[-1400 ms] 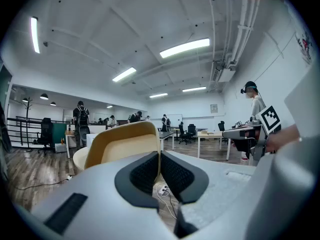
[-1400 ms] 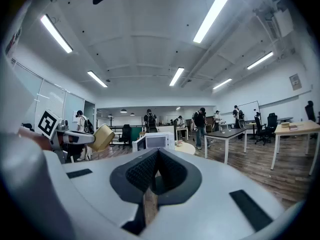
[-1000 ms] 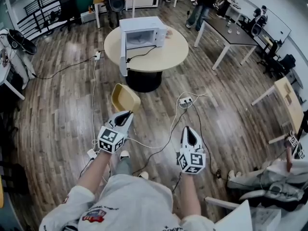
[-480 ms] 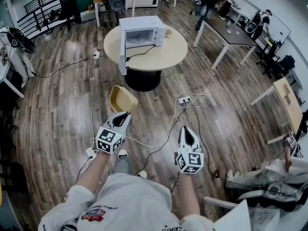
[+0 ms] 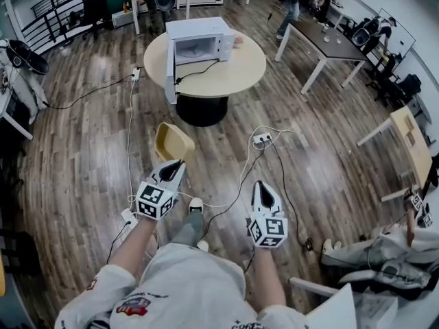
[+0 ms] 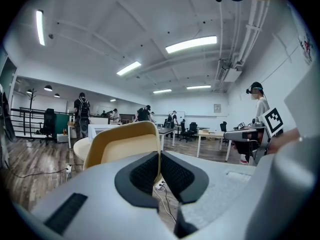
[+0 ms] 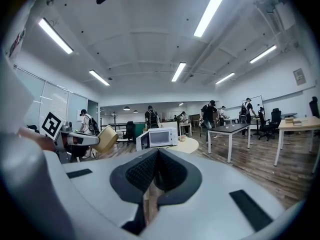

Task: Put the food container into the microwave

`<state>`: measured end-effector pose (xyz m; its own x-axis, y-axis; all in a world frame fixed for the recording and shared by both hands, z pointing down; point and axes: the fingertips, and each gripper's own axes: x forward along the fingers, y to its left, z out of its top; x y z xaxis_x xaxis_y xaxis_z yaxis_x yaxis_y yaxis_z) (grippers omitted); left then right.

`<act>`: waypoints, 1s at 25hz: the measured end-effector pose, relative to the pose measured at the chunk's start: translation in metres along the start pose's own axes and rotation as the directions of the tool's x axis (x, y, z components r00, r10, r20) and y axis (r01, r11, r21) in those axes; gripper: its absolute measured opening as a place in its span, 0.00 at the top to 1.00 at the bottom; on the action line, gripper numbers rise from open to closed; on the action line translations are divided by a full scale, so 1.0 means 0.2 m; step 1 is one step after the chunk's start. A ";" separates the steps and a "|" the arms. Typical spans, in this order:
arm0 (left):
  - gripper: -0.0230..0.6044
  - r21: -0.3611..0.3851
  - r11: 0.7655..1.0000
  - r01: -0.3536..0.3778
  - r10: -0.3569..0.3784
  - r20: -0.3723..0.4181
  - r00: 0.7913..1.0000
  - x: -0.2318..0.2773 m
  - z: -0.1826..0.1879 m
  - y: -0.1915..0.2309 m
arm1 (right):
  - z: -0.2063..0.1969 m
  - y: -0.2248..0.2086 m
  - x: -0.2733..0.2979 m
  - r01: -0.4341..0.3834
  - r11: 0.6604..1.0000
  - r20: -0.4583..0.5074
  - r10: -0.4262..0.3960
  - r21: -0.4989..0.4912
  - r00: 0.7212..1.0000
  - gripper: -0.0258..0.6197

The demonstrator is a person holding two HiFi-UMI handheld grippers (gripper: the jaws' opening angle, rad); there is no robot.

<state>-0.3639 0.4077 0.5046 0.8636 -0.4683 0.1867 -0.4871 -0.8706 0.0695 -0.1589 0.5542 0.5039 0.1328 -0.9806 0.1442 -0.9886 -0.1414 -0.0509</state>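
Note:
My left gripper (image 5: 174, 166) is shut on the rim of a tan, empty food container (image 5: 173, 142), which hangs above the wooden floor; in the left gripper view the container (image 6: 122, 144) rises just beyond the pinched pads (image 6: 150, 170). The white microwave (image 5: 197, 42) stands on a round beige table (image 5: 240, 70) ahead, its door (image 5: 169, 72) swung open to the left. My right gripper (image 5: 261, 190) is shut with nothing in it. The right gripper view shows the microwave (image 7: 159, 137) far ahead and the container (image 7: 107, 138) at the left.
White cables and a power strip (image 5: 261, 140) trail over the floor between me and the table. A dark desk (image 5: 328, 43) with people near it stands at the back right. A light wooden table (image 5: 410, 144) is at the right.
The round table and microwave have drawn a little closer. Both grippers keep their hold and stay in about the same places; one foot has stepped forward.

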 end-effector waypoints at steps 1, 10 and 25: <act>0.94 -0.001 1.000 0.003 -0.003 0.001 1.000 0.03 0.01 0.00 | 0.00 -0.02 0.02 0.002 1.000 -0.002 -0.002 0.002 1.000 0.96; 0.94 -0.008 0.999 0.035 -0.035 0.007 0.999 0.47 0.05 0.13 | 0.02 -0.25 0.36 0.028 1.000 -0.014 -0.028 0.009 1.000 0.96; 0.94 -0.005 0.995 0.098 -0.098 0.012 0.995 1.41 0.26 0.55 | 0.21 -0.64 1.25 0.050 0.999 -0.015 -0.050 0.002 0.999 0.96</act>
<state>-0.1676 0.1713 0.5149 0.9088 -0.3823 0.1671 -0.4005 -0.9116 0.0926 0.0043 0.3219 0.5050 0.1810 -0.9702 0.1611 -0.9807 -0.1905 -0.0452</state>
